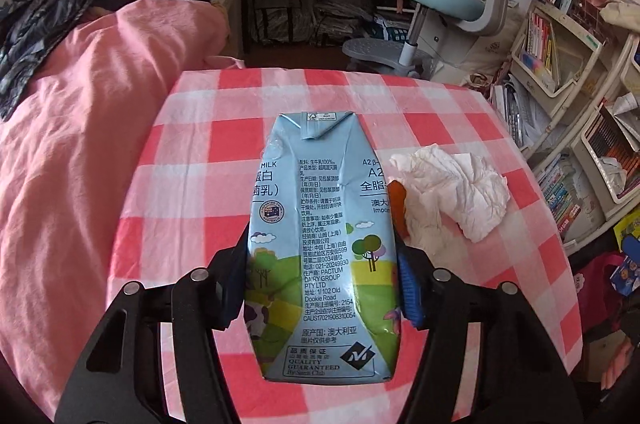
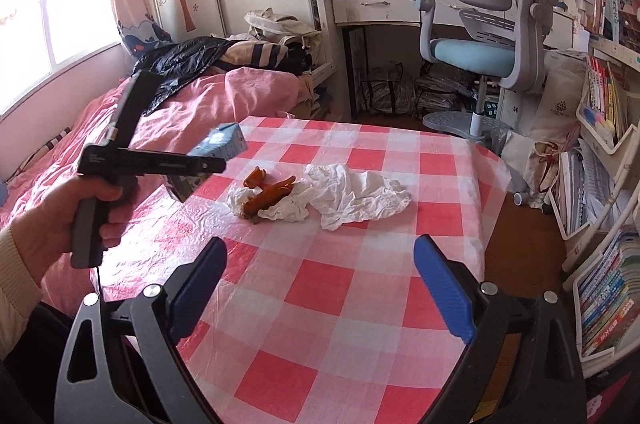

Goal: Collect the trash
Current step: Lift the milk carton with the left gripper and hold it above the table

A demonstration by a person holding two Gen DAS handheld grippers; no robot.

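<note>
- The left gripper (image 1: 320, 288) is clamped on the sides of a blue milk carton (image 1: 320, 236), its pads pressing the lower half of the pack; the carton lies along the fingers, its folded top pointing away.
- From the right wrist view the carton (image 2: 218, 148) is off the checked tablecloth (image 2: 360, 284), held tilted in the air over the table's left edge, the person's hand (image 2: 68, 212) around the handle.
- The right gripper (image 2: 320, 288) hangs over the near part of the table with its jaws wide apart and nothing between them.
- Still on the cloth, near the middle: crumpled white tissue (image 2: 352, 196) with orange peel scraps (image 2: 268, 196) lying on and beside it.
- Risks, as I judge them: the carton's walls look soft and dented, so a hard squeeze could buckle it and push out any leftover milk; a loose one could let the glossy pack slide. The peel rests loosely on the tissue and may tumble off if only the paper is pinched.
</note>
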